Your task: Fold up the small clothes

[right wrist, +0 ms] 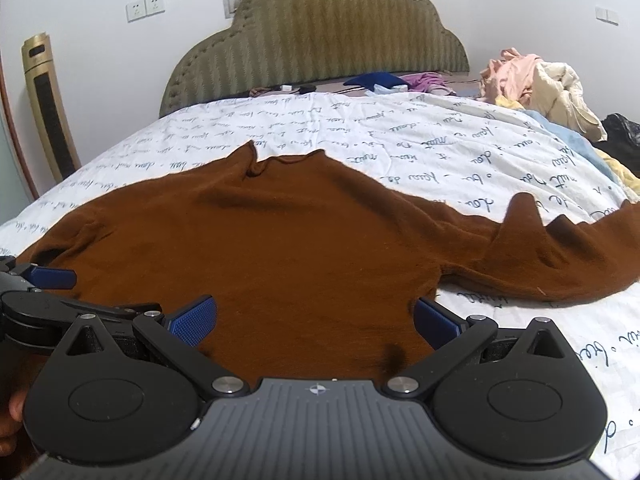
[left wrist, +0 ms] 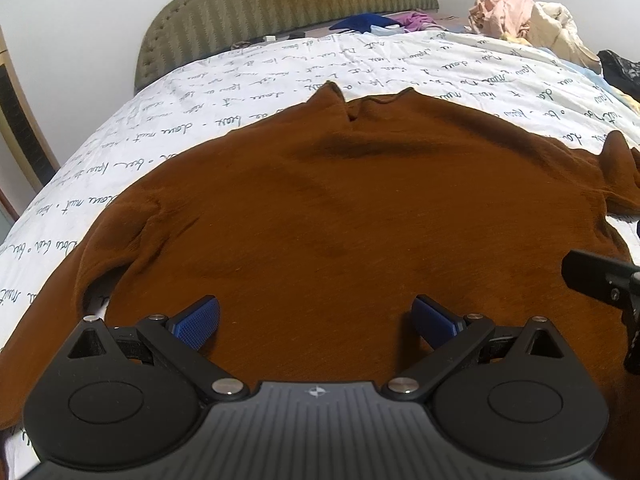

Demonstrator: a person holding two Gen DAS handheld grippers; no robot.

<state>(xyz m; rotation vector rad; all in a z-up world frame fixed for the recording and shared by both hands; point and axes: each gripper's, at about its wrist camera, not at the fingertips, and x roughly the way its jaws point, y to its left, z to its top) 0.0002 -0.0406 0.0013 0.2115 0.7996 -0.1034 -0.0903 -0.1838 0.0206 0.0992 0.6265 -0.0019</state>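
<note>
Sweater [left wrist: 320,208] is just lying flat on the bed [left wrist: 248,92], no folds yet, sleeves still out, both grippers [left wrist: 316,320] [right wrist: 316,320] at its near hem, jaws wide and empty.

White bedsheet [right wrist: 400,144] with dark handwritten script print covers bed. Padded olive headboard [right wrist: 320,40] with scalloped top stands against white wall. Two wall sockets [right wrist: 145,8] left of headboard; light switch [right wrist: 607,15] on wall at right. Gold tower fan [right wrist: 50,108] upright at far left. Heap of pink, cream clothes [right wrist: 536,80] on bed's right side, black garment [right wrist: 622,136] beside it. Blue cloth [right wrist: 374,79], purple cloth [right wrist: 426,80] near headboard.
</note>
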